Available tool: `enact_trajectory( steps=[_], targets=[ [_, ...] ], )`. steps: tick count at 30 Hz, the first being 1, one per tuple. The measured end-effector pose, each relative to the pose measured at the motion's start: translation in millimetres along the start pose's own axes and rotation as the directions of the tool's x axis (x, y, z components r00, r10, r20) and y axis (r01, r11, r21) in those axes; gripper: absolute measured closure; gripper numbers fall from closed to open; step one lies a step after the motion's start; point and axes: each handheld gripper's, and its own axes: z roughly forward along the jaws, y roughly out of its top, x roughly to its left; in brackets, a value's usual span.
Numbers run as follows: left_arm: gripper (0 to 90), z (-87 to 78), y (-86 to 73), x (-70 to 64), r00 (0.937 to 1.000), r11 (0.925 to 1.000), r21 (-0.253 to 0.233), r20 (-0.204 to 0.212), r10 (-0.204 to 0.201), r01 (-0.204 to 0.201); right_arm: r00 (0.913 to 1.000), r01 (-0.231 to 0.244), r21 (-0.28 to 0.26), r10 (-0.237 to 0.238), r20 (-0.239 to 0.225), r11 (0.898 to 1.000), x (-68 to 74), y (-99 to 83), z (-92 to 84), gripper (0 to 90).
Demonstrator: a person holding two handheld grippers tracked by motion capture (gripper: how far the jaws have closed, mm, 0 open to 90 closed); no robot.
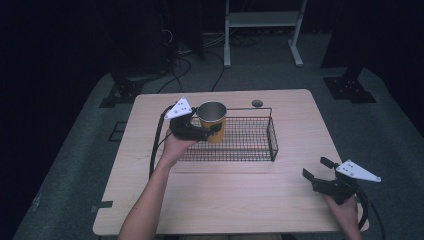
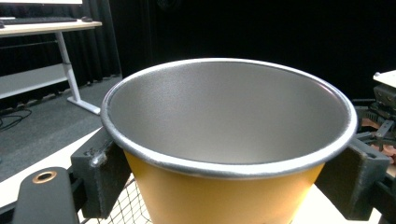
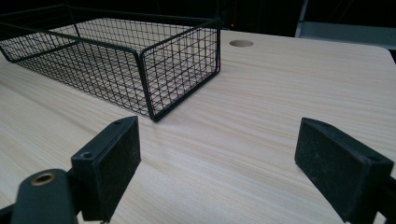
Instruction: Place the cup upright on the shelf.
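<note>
The left gripper [image 1: 209, 129] is closed on a yellow cup [image 1: 213, 121] with a metal inside. Its two black jaws press on the two sides of the cup just below the silver rim, as the left gripper view shows. The cup [image 2: 224, 140] stands upright and its mouth is open to the top. In the high view it is at the left end of the black wire basket [image 1: 260, 145]. I cannot tell if its bottom touches the basket floor.

The basket sits on the far half of the wooden table [image 1: 225, 200], a little to the left of the middle. Behind it there is a small round hole [image 1: 257, 103] in the table top.

The right gripper [image 1: 316, 170] is well apart from the basket, at the near right corner of the table. Its jaws stand wide open and nothing is between them; only the bare table top is under them.
</note>
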Motion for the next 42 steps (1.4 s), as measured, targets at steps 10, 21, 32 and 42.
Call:
enact_trajectory(
  steps=[10, 21, 32, 42],
  targets=[
    [13.9, 8.8, -7.2, 21.2, 0.9996, 0.9996, 0.011, 0.011, -0.026, 0.026, 1.0, -0.002, 0.001, 0.002, 0.0, 1.0, 0.0, 0.0, 0.0, 13.3],
    [13.9, 22.3, -7.6, 33.9, 0.9989, 0.9993, 0.036, 0.046, -0.011, 0.009, 1.0, 0.0, -0.001, 0.0, -0.003, 1.0, -0.2, 0.0, -0.1, 13.3],
    [13.9, 38.4, -10.2, 35.4, 0.9985, 0.9968, 0.073, 0.045, 0.03, -0.034, 1.0, 0.003, -0.002, -0.003, -0.007, 1.0, -0.2, 0.1, -0.1, 13.3],
    [13.9, 53.0, -27.7, 43.3, 0.9953, 0.9931, 0.113, 0.094, 0.022, -0.033, 0.9999, -0.009, -0.009, 0.009, -0.008, 1.0, -2.0, 0.1, -0.7, 13.2]
  ],
)
